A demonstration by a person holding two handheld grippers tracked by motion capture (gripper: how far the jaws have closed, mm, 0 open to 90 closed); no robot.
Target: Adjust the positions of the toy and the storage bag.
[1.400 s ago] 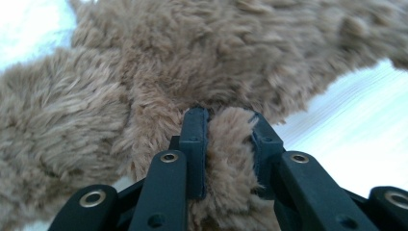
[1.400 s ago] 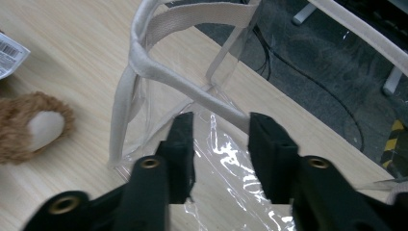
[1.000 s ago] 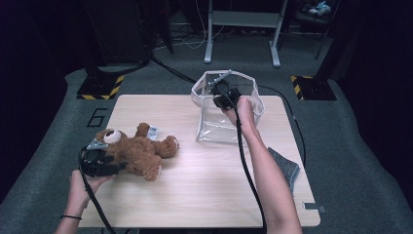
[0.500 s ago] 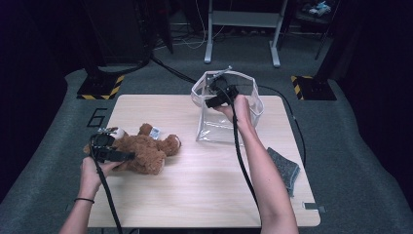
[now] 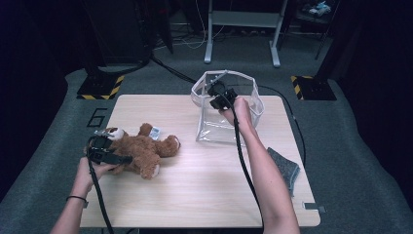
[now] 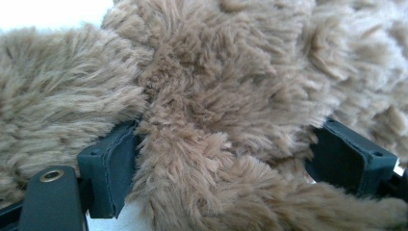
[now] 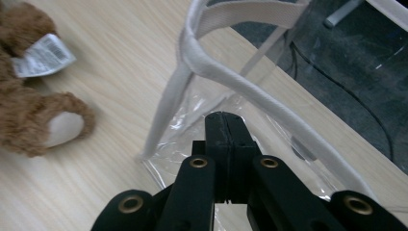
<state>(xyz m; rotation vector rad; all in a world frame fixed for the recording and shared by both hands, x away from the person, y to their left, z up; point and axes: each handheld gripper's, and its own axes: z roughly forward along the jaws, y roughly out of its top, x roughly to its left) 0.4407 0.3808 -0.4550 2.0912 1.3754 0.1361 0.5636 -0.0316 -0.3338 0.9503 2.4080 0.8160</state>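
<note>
Left tool (image 5: 111, 155) moved onto teddy bear (image 5: 146, 151), jaws just closing slightly around its fur

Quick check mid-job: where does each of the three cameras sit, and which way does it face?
High view: above the near table edge, looking forward and down; forearms, left gripper, right gripper.
Left gripper view: along its jaws, teddy bear fur between them.
Right gripper view: along shut jaws at the clear bag rim.
Shared: bear and bag in the high and right gripper views.
</note>
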